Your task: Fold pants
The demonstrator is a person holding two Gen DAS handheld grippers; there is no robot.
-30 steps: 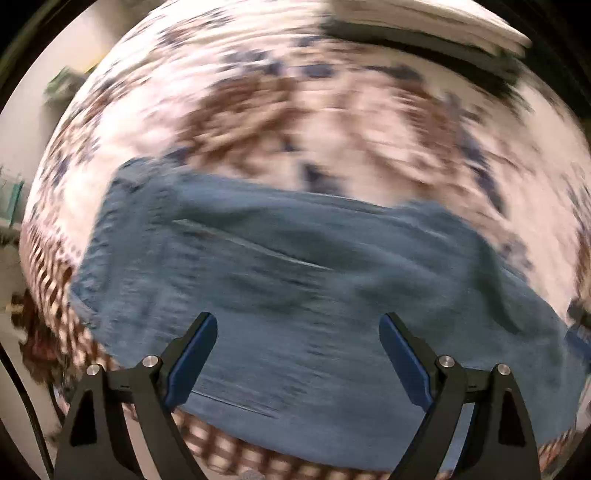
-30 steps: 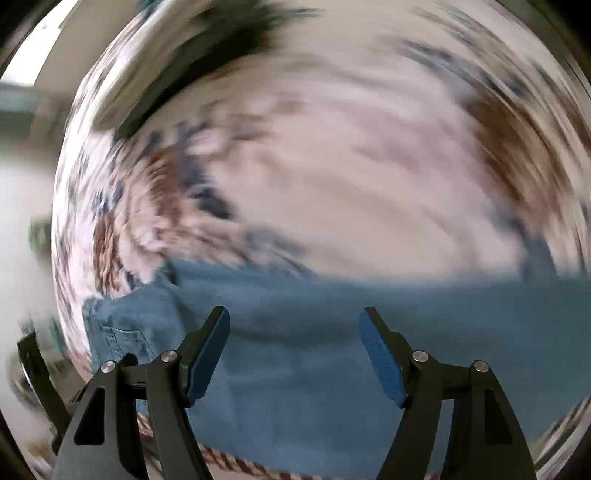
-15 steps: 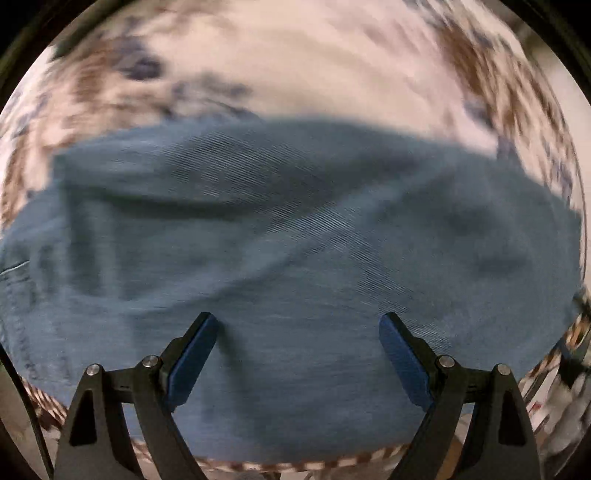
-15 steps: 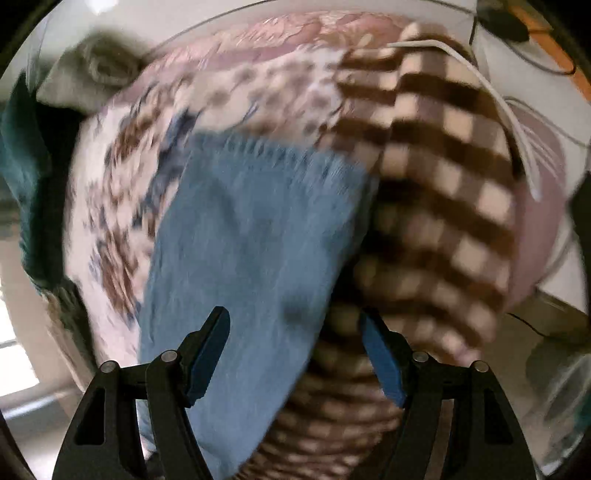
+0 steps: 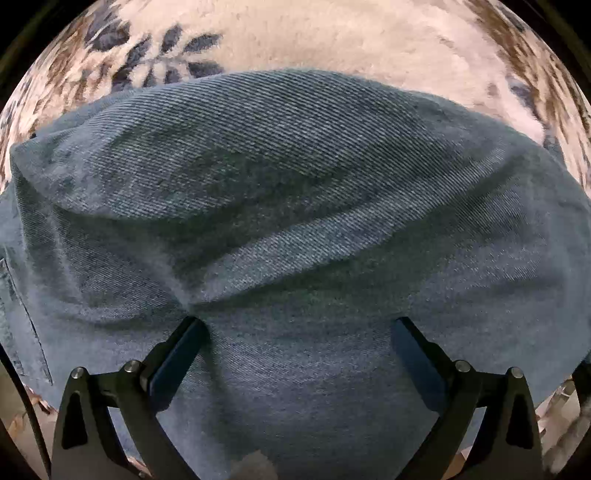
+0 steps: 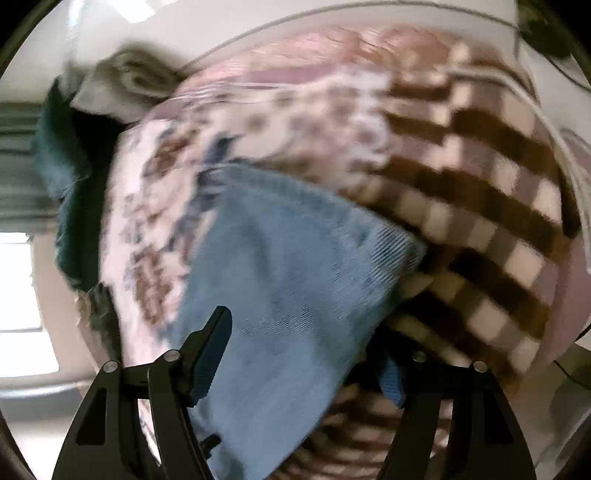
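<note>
While the pants [image 5: 295, 229] lie spread on the floral blanket [image 5: 332, 40], filling the left view with ridged denim, we judge the step in hand is taking hold for a fold. Our left gripper [image 5: 299, 328] is spread wide, tips pressing into the cloth with nothing pinched; we should gather one ridge between the fingers and close fully before lifting. Our right gripper [image 6: 306, 332] is also wide apart, astride a leg end [image 6: 295, 266] that lies near the checked blanket [image 6: 480, 206]; whether it touches the denim we cannot tell through the blur. We should grip both layers and carry both ends evenly. Beyond the bedding we see a dark green cloth [image 6: 70, 177], a bright window [image 6: 14, 280] and a thin cable [image 6: 369, 11]
</note>
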